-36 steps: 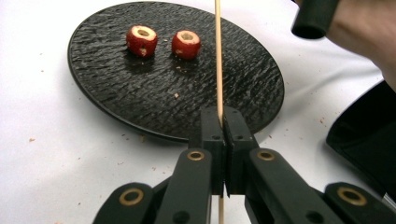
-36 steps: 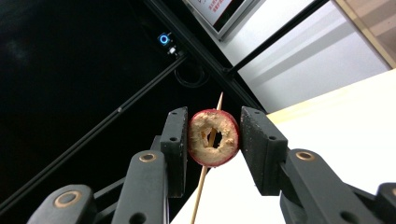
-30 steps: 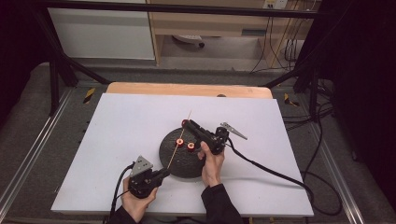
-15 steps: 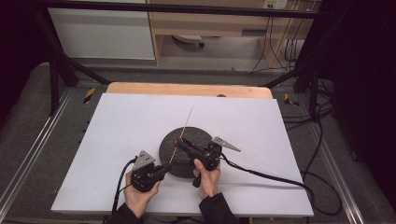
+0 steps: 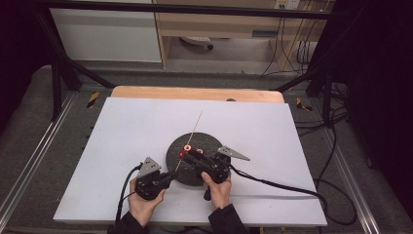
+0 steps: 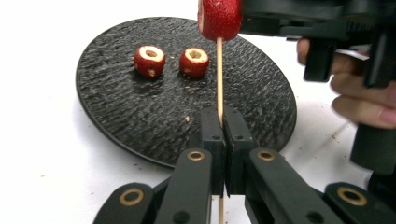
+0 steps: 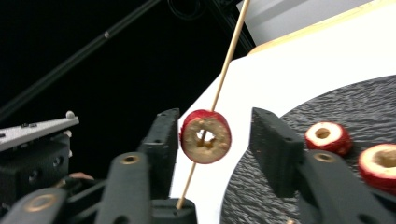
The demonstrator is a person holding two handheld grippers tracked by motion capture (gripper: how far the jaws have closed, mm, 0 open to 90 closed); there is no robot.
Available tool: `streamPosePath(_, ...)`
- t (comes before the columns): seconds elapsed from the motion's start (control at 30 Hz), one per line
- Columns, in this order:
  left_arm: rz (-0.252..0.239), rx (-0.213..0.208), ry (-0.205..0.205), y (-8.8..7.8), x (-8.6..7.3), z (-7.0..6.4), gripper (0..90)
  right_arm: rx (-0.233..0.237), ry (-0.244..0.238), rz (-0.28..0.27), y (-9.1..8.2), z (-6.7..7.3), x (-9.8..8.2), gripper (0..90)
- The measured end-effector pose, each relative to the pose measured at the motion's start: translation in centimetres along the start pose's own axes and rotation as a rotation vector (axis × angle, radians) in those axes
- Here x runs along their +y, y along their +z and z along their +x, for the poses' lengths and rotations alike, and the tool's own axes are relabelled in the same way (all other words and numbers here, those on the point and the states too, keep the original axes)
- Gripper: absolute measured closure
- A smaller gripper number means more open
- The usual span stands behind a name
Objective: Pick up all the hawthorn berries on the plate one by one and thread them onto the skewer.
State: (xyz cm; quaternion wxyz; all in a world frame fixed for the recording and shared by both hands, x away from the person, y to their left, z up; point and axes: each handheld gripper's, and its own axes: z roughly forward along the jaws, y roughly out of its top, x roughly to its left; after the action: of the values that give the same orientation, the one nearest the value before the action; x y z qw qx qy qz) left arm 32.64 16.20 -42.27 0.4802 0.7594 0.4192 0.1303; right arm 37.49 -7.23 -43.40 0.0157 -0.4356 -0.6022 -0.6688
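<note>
Left tongs [image 6: 223,128] pinch a thin wooden skewer [image 6: 219,74] threaded through a cored red fruit ring [image 7: 206,136]; right tongs [image 7: 212,140] stand spread around that ring. Two more cored red fruits [image 6: 149,60] lie on the round black textured plate [image 6: 116,112] on the white desk [image 5: 122,126].

This looks like a lab or recording studio rather than a home. A wooden table [image 5: 195,92] covered with a white sheet [image 5: 146,131] stands inside a frame of black metal bars [image 5: 58,73], with aluminium rails [image 5: 29,161] along its left and right sides. The floor is grey carpet [image 5: 29,107], marked near the table's far corners with yellow-and-black tape [image 5: 92,99]. Black curtains [image 5: 380,97] hang on the right. Loose cables [image 5: 292,53] trail at the far right, beside a white cabinet [image 5: 107,34] and a pale wooden shelf unit [image 5: 219,24].
</note>
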Motion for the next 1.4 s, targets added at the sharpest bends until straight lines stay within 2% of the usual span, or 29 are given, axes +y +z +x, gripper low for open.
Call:
streamPosePath(0.1,0.008,0.018,0.030,-0.3,0.0,0.4,88.6,-0.032,-0.063,0.053,-0.6,-0.2,0.8,33.2)
streamPosePath(0.17,0.017,0.018,0.042,-0.5,-0.1,0.6,88.7,-0.055,-0.087,0.094,-0.8,-0.5,1.3,26.2)
streamPosePath(0.23,0.030,0.016,0.048,-0.8,-0.2,1.0,88.6,-0.082,-0.127,0.149,-1.1,-0.7,1.9,21.7)
streamPosePath(0.37,0.032,0.012,0.050,-1.4,-0.5,1.8,88.6,-0.113,-0.171,0.235,-1.2,-1.3,3.0,15.1)
streamPosePath(0.5,0.033,0.016,0.053,-2.0,-0.5,2.6,88.6,-0.154,-0.217,0.321,-1.2,-1.8,4.0,14.3)
streamPosePath(0.6,0.035,0.013,0.058,-2.4,-0.5,3.1,88.5,-0.210,-0.271,0.402,-0.9,-2.0,4.9,13.9)
streamPosePath(0.83,0.043,0.001,0.068,-2.9,-0.8,3.9,88.5,-0.271,-0.358,0.571,1.0,-2.3,6.2,13.5)
streamPosePath(0.93,0.054,0.005,0.072,-2.8,-0.9,4.0,88.6,-0.290,-0.369,0.626,1.7,-2.3,6.8,13.5)
streamPosePath(1.03,0.057,0.012,0.077,-2.7,-0.9,4.0,88.6,-0.329,-0.409,0.692,2.5,-2.4,7.4,13.8)
streamPosePath(1.13,0.064,0.017,0.080,-2.7,-1.0,4.1,88.6,-0.340,-0.448,0.758,3.4,-2.2,7.7,15.4)
streamPosePath(1.3,0.072,0.029,0.082,-2.6,-1.0,4.5,88.6,-0.363,-0.491,0.829,4.8,-2.1,8.0,20.2)
streamPosePath(1.4,0.076,0.035,0.081,-2.6,-1.1,4.6,88.6,-0.367,-0.483,0.856,5.7,-2.3,8.0,24.0)
